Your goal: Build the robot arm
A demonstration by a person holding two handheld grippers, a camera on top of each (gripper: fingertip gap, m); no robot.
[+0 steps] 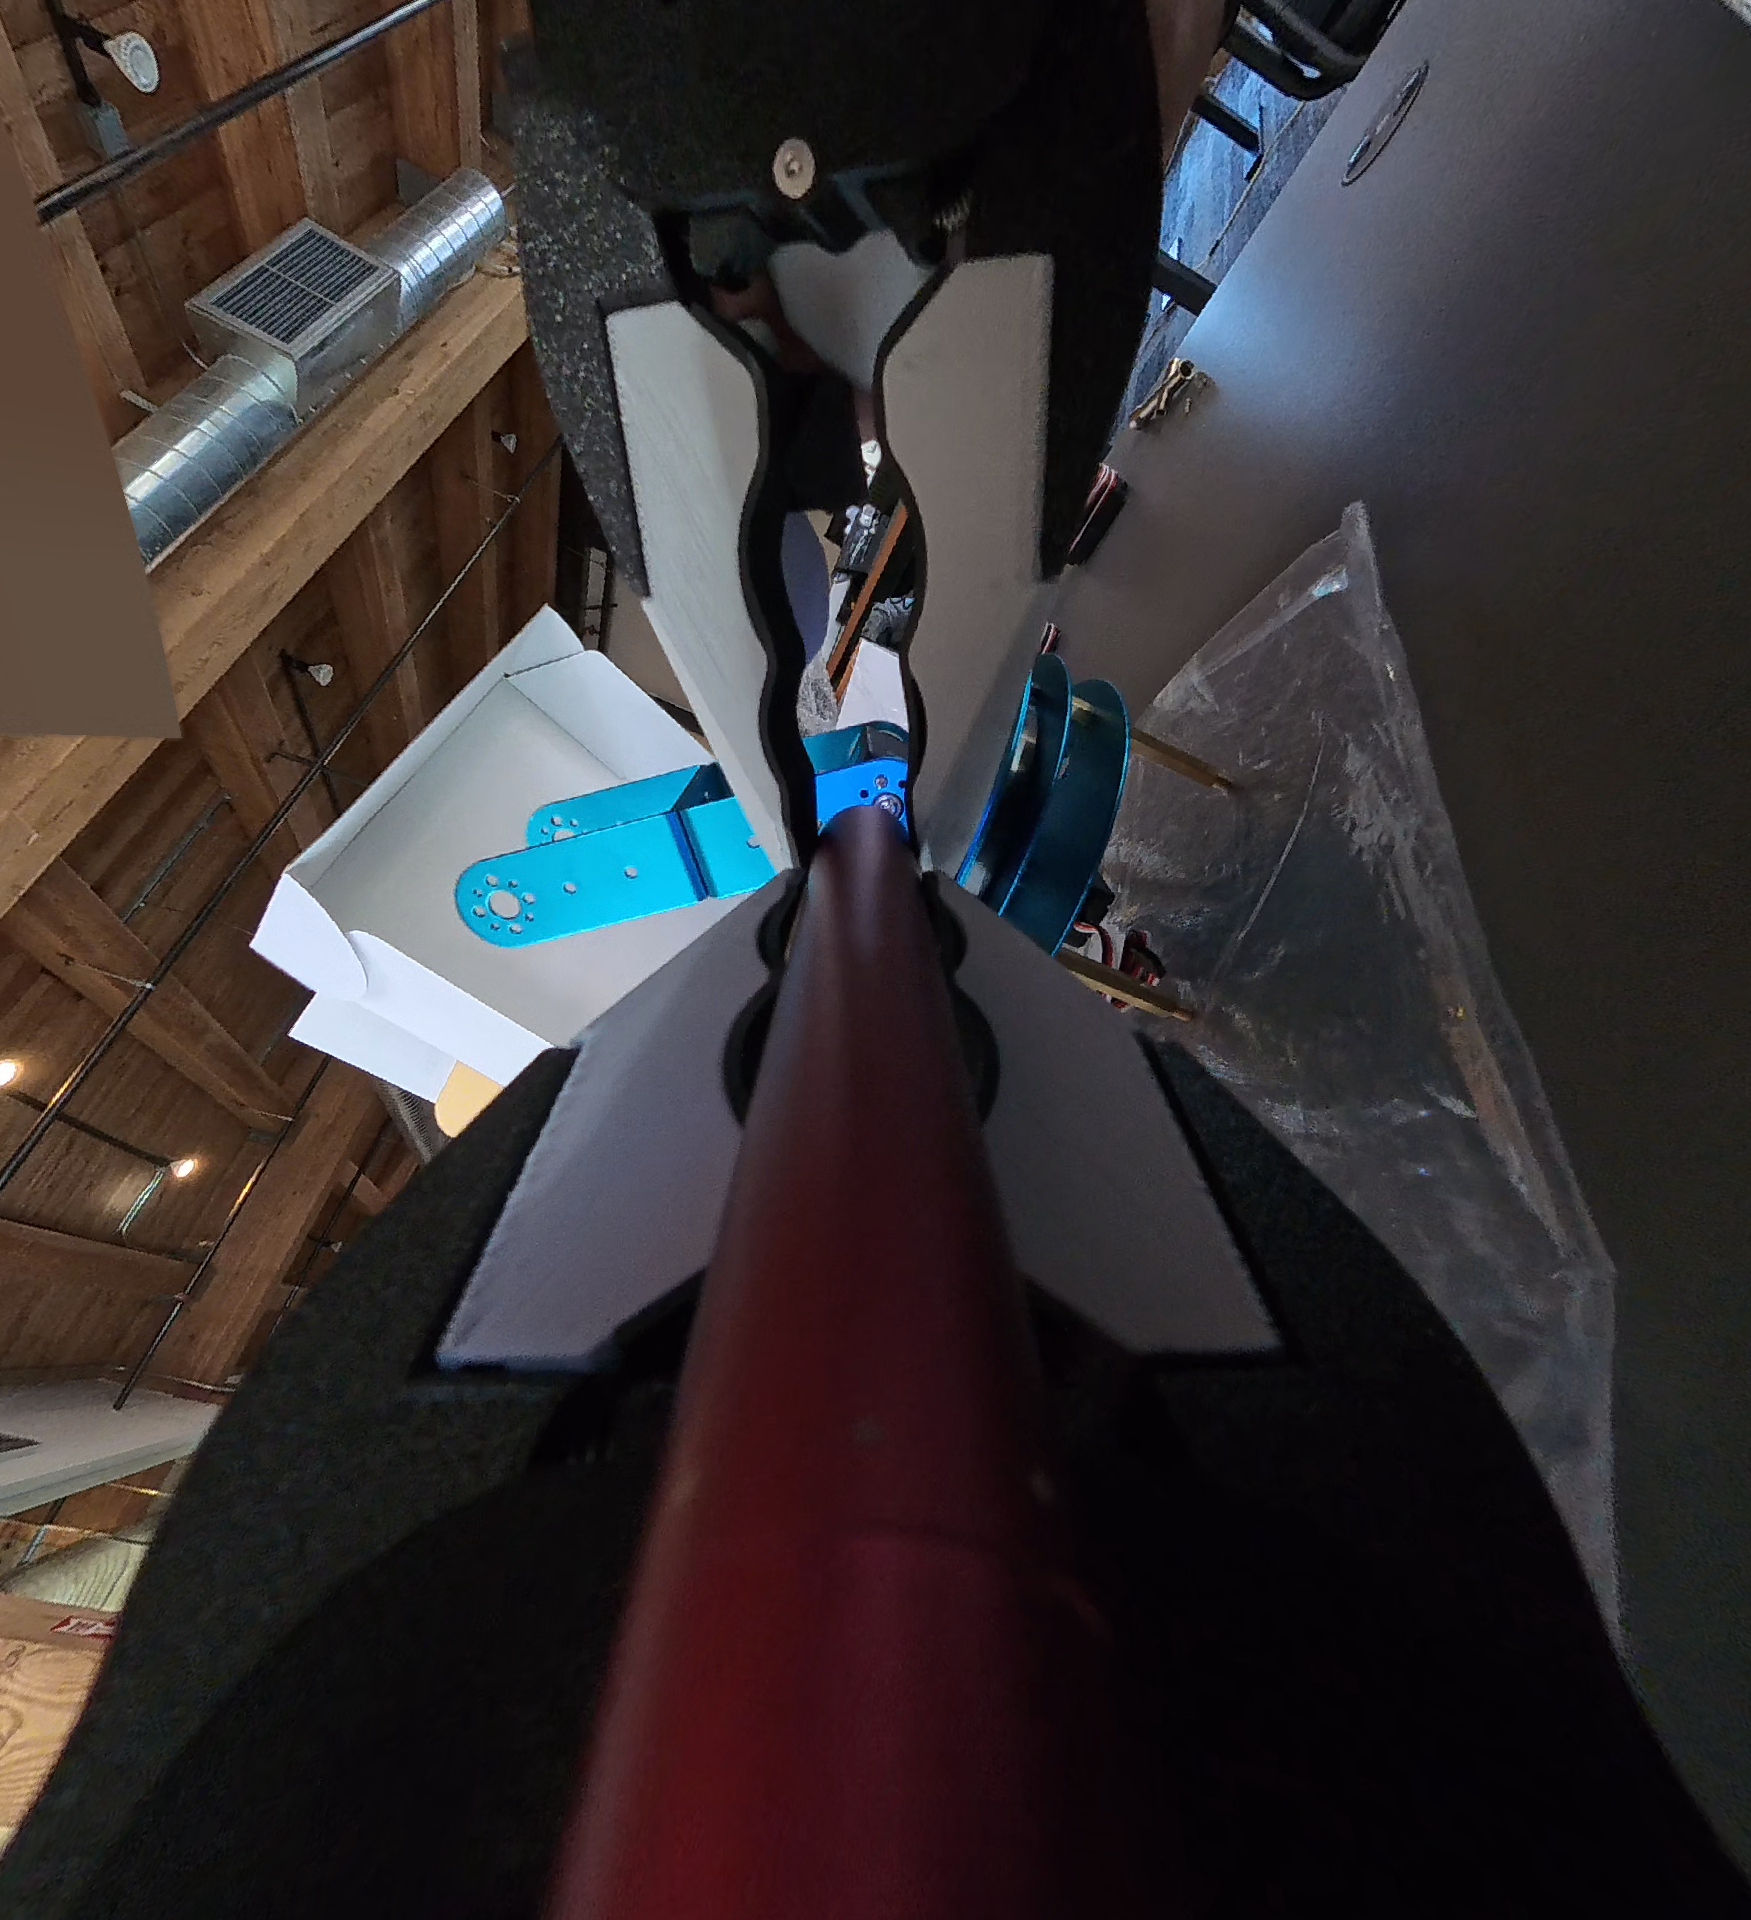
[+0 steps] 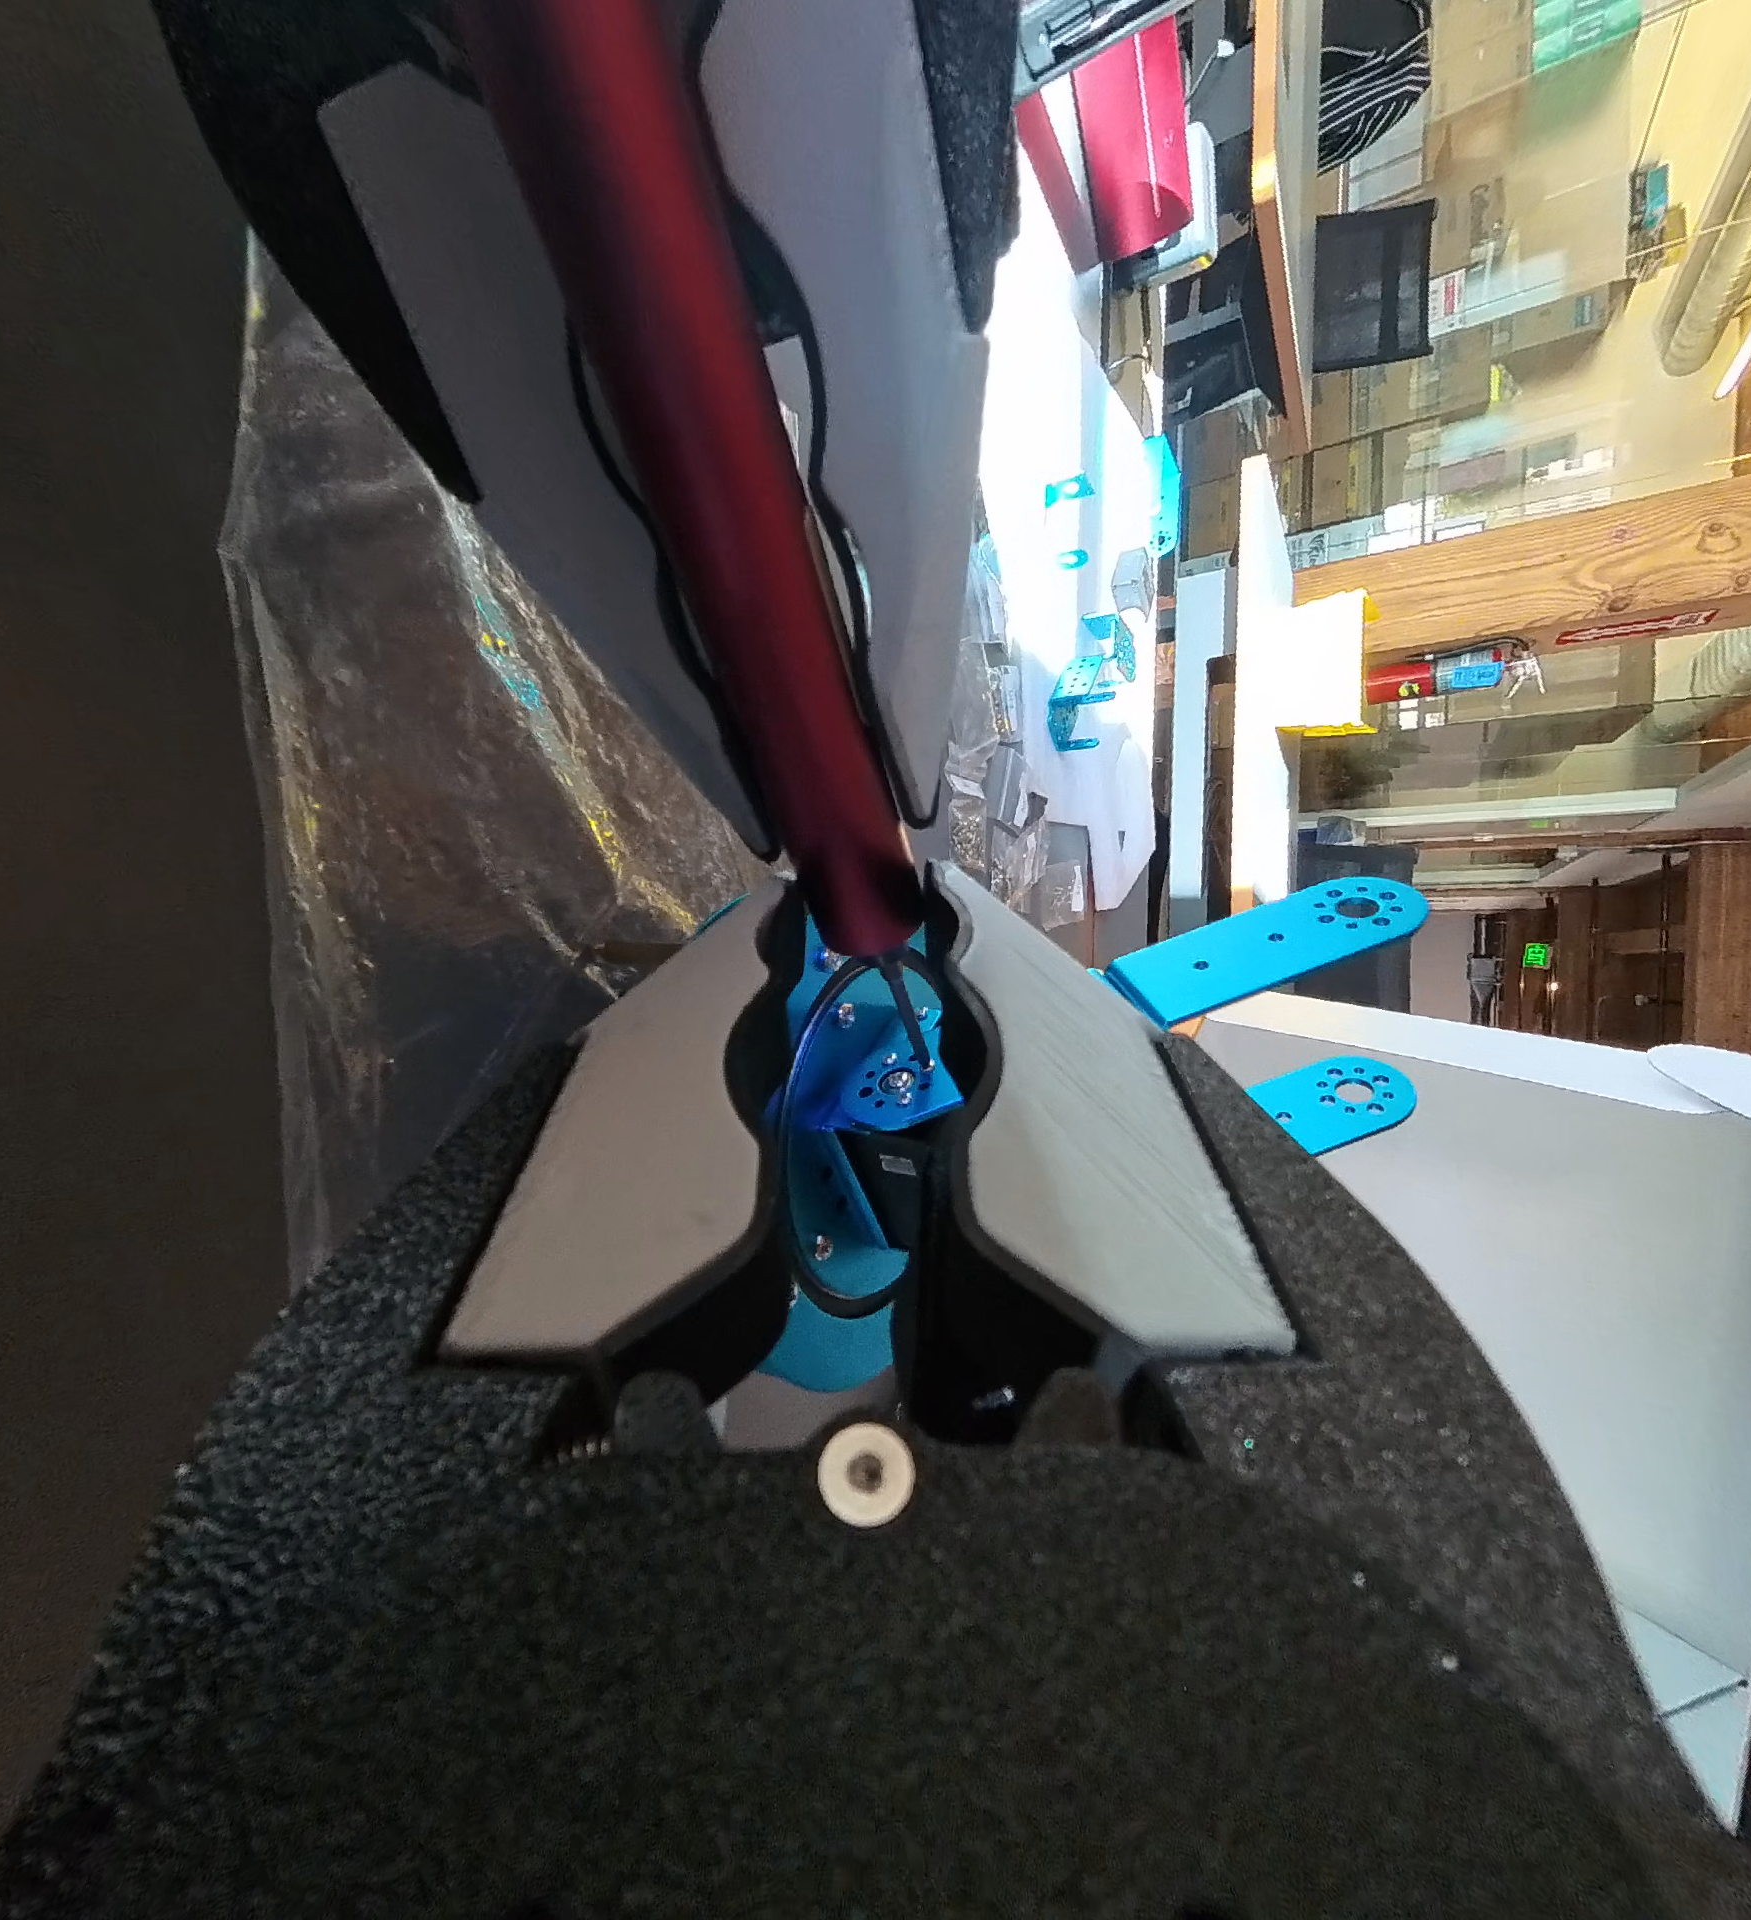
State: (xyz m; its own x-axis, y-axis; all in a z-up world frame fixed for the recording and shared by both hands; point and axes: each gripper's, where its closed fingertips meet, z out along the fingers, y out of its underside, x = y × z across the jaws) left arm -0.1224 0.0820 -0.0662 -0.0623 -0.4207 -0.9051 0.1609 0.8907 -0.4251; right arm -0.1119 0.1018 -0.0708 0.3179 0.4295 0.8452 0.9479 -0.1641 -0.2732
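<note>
Screwdriver (image 2: 715,520) clamped in my left gripper (image 1: 855,873), tip on a screw in the blue bracket (image 2: 892,1091); right gripper (image 2: 855,935) pinching that bracket.

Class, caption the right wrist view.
Right claw grips blue bracket assembly; red screwdriver tip on its screw.

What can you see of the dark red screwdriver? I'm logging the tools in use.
The dark red screwdriver has a smooth, matte, metal-looking handle tapering to a thin black bit. The left gripper is shut on the handle. The bit tip rests on a screw in the blue metal bracket, which sits between the right gripper fingers.
</note>
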